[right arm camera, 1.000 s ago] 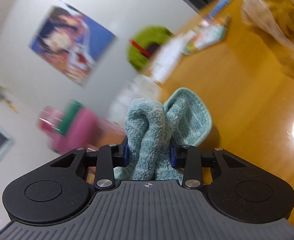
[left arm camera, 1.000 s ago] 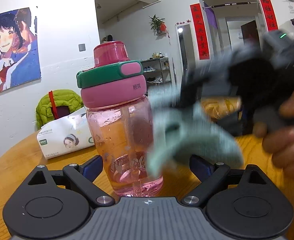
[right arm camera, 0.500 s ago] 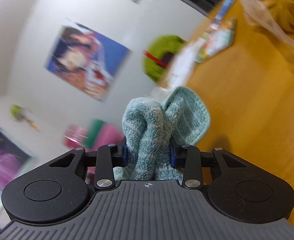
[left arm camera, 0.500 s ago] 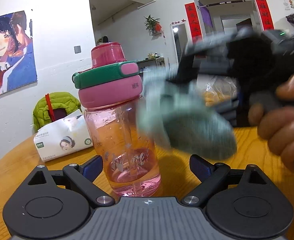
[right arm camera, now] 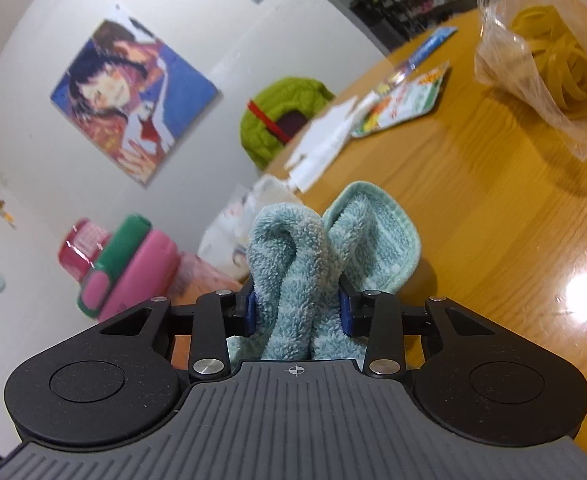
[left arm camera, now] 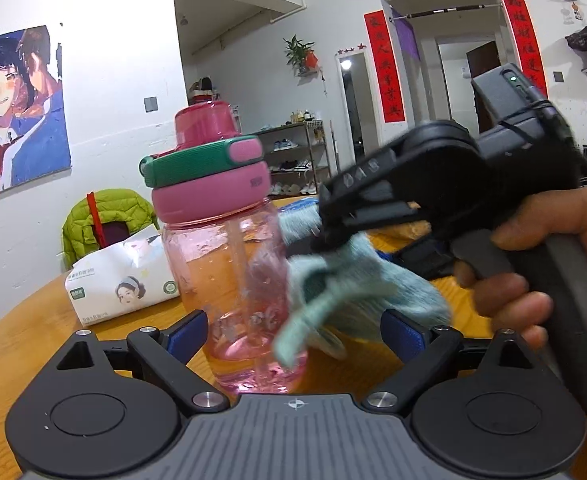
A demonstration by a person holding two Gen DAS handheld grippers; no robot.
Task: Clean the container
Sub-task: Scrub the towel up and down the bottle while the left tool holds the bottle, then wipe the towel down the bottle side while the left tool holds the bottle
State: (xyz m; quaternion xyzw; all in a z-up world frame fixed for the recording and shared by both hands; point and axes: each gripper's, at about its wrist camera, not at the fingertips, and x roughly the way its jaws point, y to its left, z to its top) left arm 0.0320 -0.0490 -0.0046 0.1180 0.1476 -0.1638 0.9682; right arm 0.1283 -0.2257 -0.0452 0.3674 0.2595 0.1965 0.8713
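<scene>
Bottle: pink see-through bottle [left arm camera: 233, 280] with a pink and green lid stands upright on the wooden table [left arm camera: 25, 328], between the spread fingers of the left gripper [left arm camera: 293, 334]; its cap is on and drops cling to the inside of the wall.
Cloth: light blue terry cloth [right arm camera: 313, 264], bunched and folded, lies against the bottle's right flank in the left wrist view, blurred there.
Right gripper: right gripper [right arm camera: 295, 306] pinches the cloth hard between its blue pads; a hand [left arm camera: 533, 272] holds its grip.
Left gripper: jaws stand wide apart, one pad just beside the bottle's lower left, the other well clear on the right; neither looks pressed to the wall, so the bottle seems to stand free.
Step in hand: judged from the cloth at the wall, wiping the outside of the bottle's body.
How far along: cannot tell; no dirt or streaks show clearly either way.
Next move calls for: keeping the cloth pressed flat to the curved wall while it slides, and light sideways force, since an unheld tall bottle could tip or skid.
Nearby: tissue pack [left arm camera: 121, 284] behind the bottle; bag of rubber bands [right arm camera: 549, 56] farther off.
</scene>
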